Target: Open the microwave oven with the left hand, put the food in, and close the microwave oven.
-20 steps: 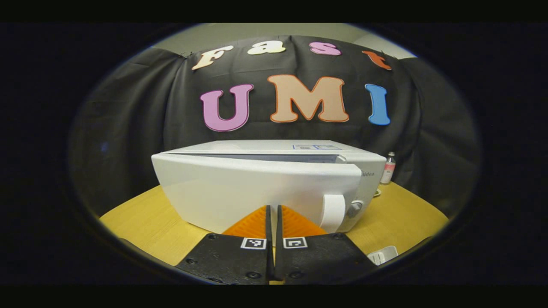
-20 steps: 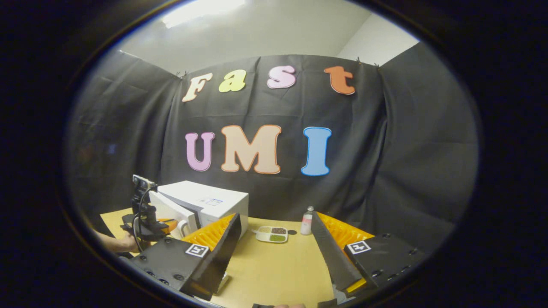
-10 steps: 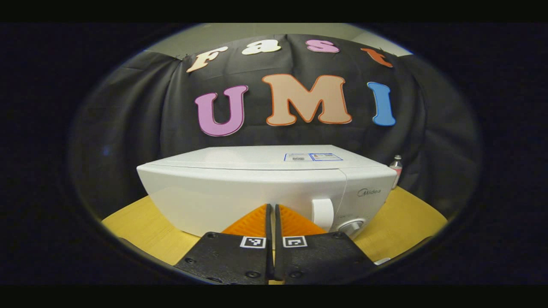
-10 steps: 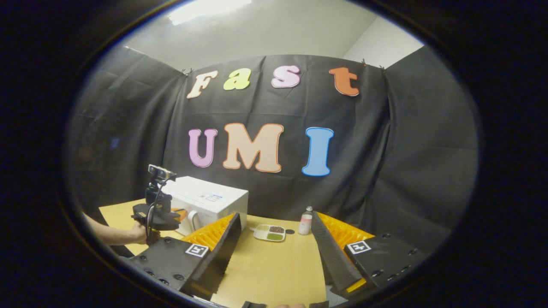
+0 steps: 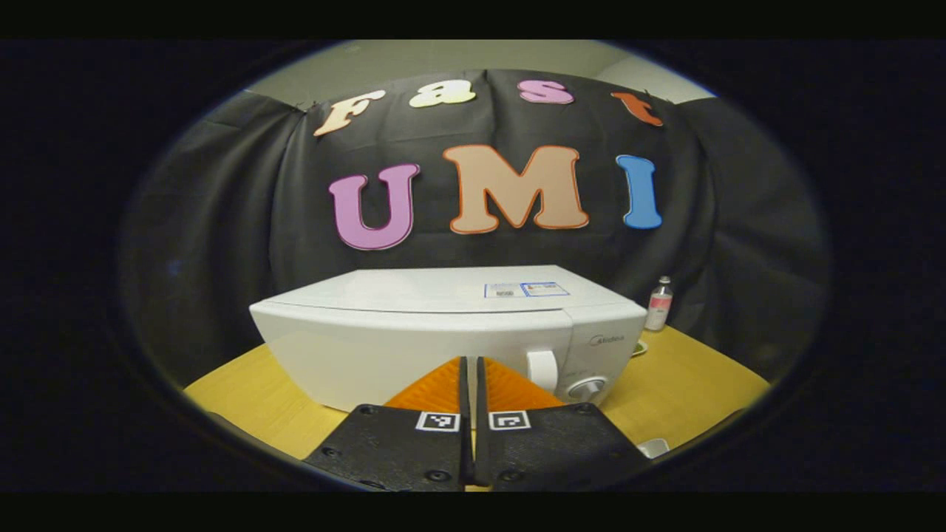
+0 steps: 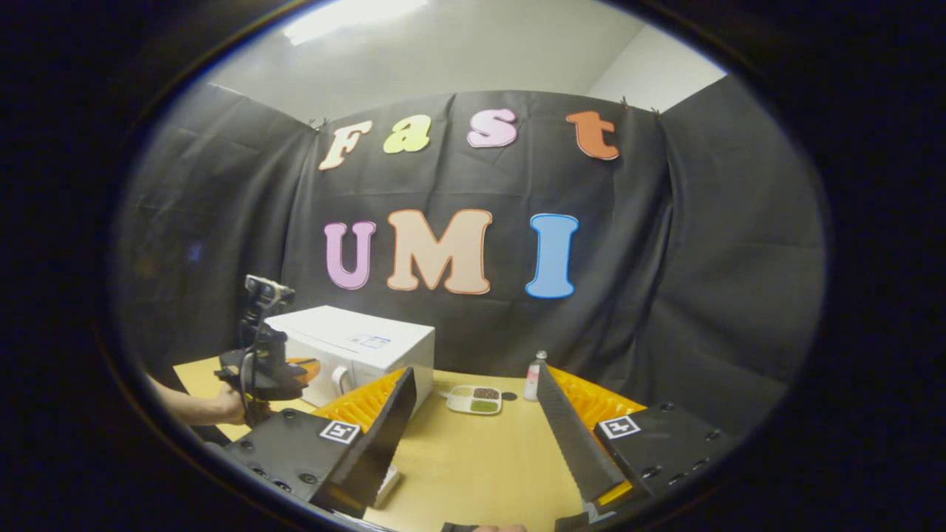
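Left tongs (image 5: 468, 369) are pressed together just before the microwave (image 5: 443, 332), its door flush (handle (image 5: 543, 369) beside them). Right tongs (image 6: 473, 414) gape wide over the worktop (image 6: 473, 458); beyond, a food tray (image 6: 474, 400) lies beside the microwave, a bottle (image 6: 532, 377) nearby.

Left gripper view: we look from low over yellow wooden table (image 5: 687, 377), straight at front of white box-shaped microwave oven (image 5: 414, 347), close. Right gripper view: we sit farther back and to right, facing black cloth wall, oven (image 6: 369, 347) small at left, seen from its right front corner. 2 views share oven, table (image 6: 473, 458), small pink-labelled bottle (image 5: 658, 304) (image 6: 532, 377).
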Demonstrator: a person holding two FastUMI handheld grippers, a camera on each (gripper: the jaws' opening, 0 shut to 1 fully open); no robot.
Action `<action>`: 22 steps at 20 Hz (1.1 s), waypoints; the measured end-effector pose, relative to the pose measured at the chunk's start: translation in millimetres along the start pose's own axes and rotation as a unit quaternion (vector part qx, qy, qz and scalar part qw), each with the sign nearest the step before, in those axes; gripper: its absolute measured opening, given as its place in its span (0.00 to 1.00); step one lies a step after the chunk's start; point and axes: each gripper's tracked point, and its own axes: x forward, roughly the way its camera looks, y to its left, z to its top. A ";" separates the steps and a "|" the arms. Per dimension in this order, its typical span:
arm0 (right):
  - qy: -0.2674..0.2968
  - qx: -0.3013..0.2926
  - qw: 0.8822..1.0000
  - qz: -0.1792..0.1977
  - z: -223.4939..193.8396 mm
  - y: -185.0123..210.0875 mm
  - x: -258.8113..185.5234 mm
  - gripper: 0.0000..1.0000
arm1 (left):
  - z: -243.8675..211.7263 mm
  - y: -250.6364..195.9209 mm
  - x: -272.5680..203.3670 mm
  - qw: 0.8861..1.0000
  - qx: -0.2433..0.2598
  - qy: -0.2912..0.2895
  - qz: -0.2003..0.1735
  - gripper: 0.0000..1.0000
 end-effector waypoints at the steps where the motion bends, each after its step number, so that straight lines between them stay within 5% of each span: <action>1: 0.000 0.005 1.000 0.000 -0.1 6.2 0.9 0.94 | 5.7 3.8 -17.4 1.000 0.013 0.003 -0.001 0.00; 12: -0.006 0.020 1.000 -0.011 5.4 83.4 1.6 0.94 | 93.9 86.6 -168.0 0.999 -0.005 -0.045 -0.011 0.00; 17: -0.019 0.024 0.999 -0.021 17.8 110.0 -11.9 0.94 | 112.8 87.9 -200.5 0.996 -0.022 -0.081 -0.030 0.95; 22: -0.029 0.020 0.999 -0.027 29.1 125.3 -22.3 0.94 | 124.3 83.0 -215.4 0.994 0.008 -0.099 -0.048 0.94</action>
